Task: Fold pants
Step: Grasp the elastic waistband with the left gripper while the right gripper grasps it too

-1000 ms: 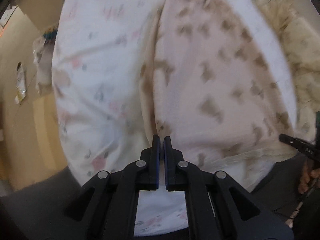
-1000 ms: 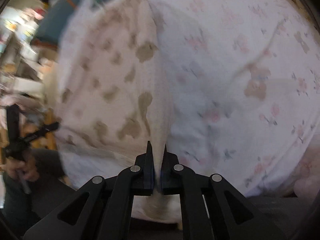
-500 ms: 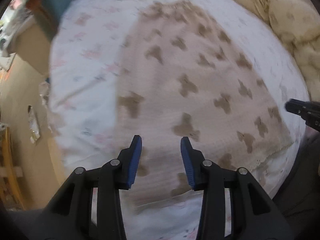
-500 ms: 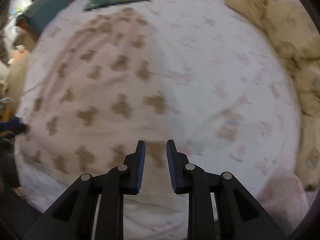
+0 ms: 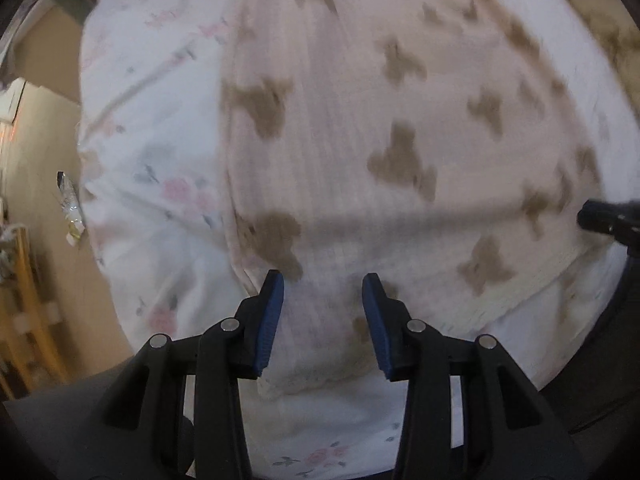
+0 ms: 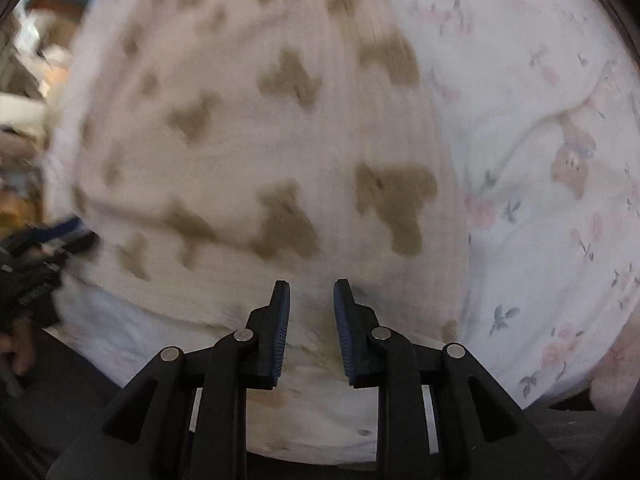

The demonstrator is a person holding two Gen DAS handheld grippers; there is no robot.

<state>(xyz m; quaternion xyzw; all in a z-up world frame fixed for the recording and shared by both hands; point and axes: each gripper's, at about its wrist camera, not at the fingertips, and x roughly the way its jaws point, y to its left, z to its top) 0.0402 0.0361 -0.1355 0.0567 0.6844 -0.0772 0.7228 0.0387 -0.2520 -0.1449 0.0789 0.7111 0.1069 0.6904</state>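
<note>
Hovering low over the near edge of the pants (image 5: pixel 360 128), the left gripper (image 5: pixel 323 280) has its jaws wide apart with nothing between them, the pale, brown-patterned cloth lying flat on the floral bedsheet (image 5: pixel 152 152) just ahead of the tips. The right gripper (image 6: pixel 312 286) has its jaws parted more narrowly, also empty, above the same near edge of the pants (image 6: pixel 260 140), with bare bedsheet (image 6: pixel 540 160) to their right.
</note>
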